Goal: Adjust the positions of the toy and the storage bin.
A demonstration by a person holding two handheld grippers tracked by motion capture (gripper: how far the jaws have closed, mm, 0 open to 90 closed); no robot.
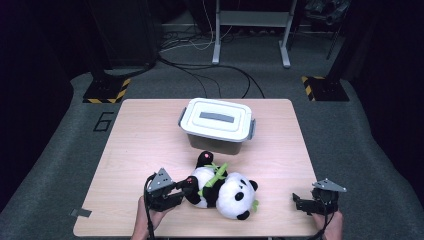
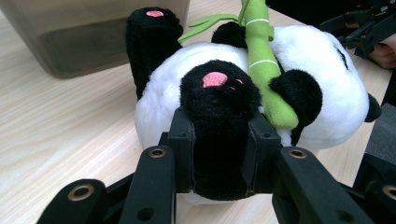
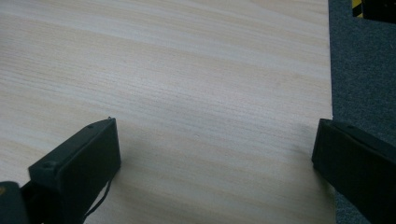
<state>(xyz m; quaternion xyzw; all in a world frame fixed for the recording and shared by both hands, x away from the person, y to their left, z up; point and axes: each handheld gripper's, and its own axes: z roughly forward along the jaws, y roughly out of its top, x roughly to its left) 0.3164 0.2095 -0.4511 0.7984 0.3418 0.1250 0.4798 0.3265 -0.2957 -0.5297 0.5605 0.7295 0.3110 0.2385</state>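
On panda's leg (image 2: 219, 140): L gripper (image 2: 219, 156) clamped.

The high view looks forward and down on the whole wooden table (image 1: 140, 130) from above its near edge, at some distance. The left gripper view sits just behind the left gripper (image 2: 218, 154) and looks low along its jaws, very close to the plush panda (image 2: 243, 88) and the storage box (image 2: 84, 42) beyond; the high view shares both. The right gripper view tilts steeply down between the right gripper (image 3: 215, 154) jaws at the tabletop's right edge.
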